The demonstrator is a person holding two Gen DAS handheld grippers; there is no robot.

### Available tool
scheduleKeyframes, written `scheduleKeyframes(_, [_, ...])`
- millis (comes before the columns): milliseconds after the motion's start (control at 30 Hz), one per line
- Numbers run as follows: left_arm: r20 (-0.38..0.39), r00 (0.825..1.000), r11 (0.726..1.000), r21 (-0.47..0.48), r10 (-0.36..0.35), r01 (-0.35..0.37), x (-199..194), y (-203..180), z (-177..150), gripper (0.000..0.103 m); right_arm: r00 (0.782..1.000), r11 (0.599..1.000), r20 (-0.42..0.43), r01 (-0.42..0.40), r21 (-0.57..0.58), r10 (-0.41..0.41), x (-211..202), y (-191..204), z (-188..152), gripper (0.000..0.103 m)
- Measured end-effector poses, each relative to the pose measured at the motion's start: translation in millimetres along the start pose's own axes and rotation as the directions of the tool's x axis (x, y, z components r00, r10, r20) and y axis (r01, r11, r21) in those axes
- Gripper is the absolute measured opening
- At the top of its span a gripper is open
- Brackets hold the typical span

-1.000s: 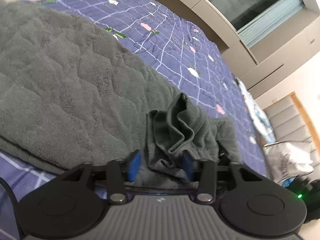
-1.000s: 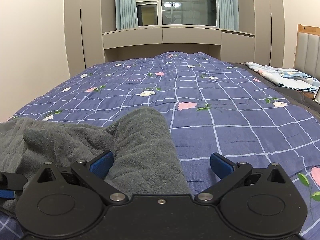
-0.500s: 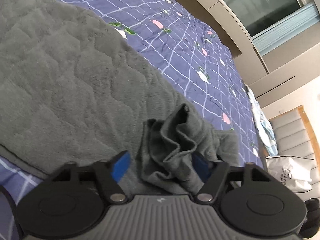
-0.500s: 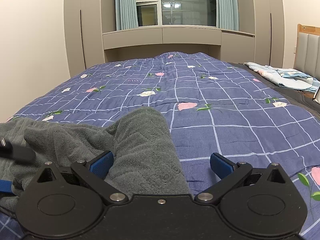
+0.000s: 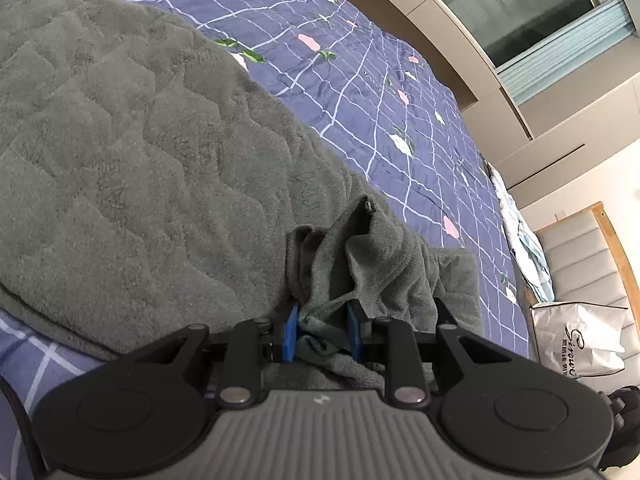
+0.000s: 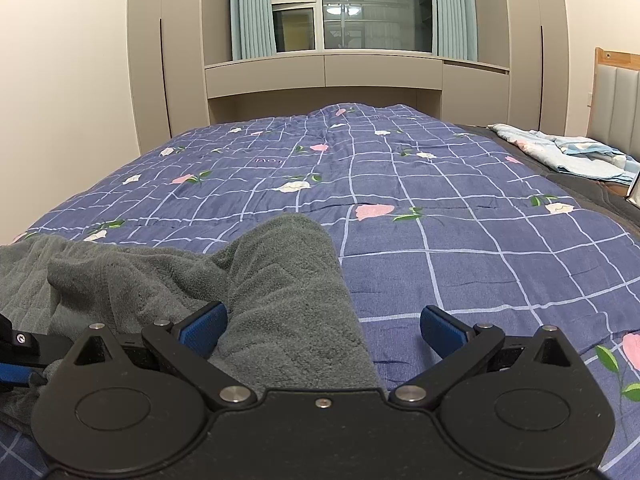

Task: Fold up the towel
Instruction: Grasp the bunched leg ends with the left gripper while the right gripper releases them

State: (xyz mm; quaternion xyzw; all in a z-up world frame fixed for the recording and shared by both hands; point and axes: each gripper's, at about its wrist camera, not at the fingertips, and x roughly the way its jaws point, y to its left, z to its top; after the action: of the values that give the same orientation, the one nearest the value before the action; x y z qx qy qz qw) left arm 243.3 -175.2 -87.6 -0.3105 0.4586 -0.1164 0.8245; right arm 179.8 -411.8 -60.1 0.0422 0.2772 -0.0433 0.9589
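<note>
My left gripper (image 5: 322, 330) clenched on a bunched corner of the grey plush towel (image 5: 132, 152) | my right gripper (image 6: 324, 330) spread wide, a towel ridge running near-to-far between its jaws, hugging the left one | towel spread left on blue checked floral quilt (image 6: 440, 184) | far-right white bag (image 5: 576, 344): script unreadable

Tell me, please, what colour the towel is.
Dark grey towel, clearest in the left wrist view.
</note>
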Motion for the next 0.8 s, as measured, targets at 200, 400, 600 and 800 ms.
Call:
scheduleKeyframes(200, [0.017, 1.0, 1.0, 0.018, -0.023, 0.023, -4.0, -0.6, -1.4, 0.013, 1.0, 1.0, 0.001, 0.001, 0.0, -0.001, 0.1, 0.3, -0.1, 0.103])
scheduleKeyframes(400, [-0.007, 0.999, 0.999, -0.01, -0.047, 0.047, 0.8, 6.1, -2.2, 0.033, 1.0, 1.0, 0.0, 0.0, 0.0, 0.0, 0.3, -0.2, 0.0, 0.103])
scheduleKeyframes(600, [-0.008, 1.0, 0.999, 0.028, -0.014, 0.015, 1.8, -2.4, -1.2, 0.028, 1.0, 1.0, 0.001, 0.001, 0.0, -0.001, 0.3, -0.1, -0.1, 0.103])
scheduleKeyframes(800, [-0.008, 1.0, 0.998, 0.064, 0.008, -0.008, 0.6, -9.3, 0.2, 0.027, 1.0, 1.0, 0.001, 0.001, -0.001, -0.001, 0.2, -0.1, 0.3, 0.103])
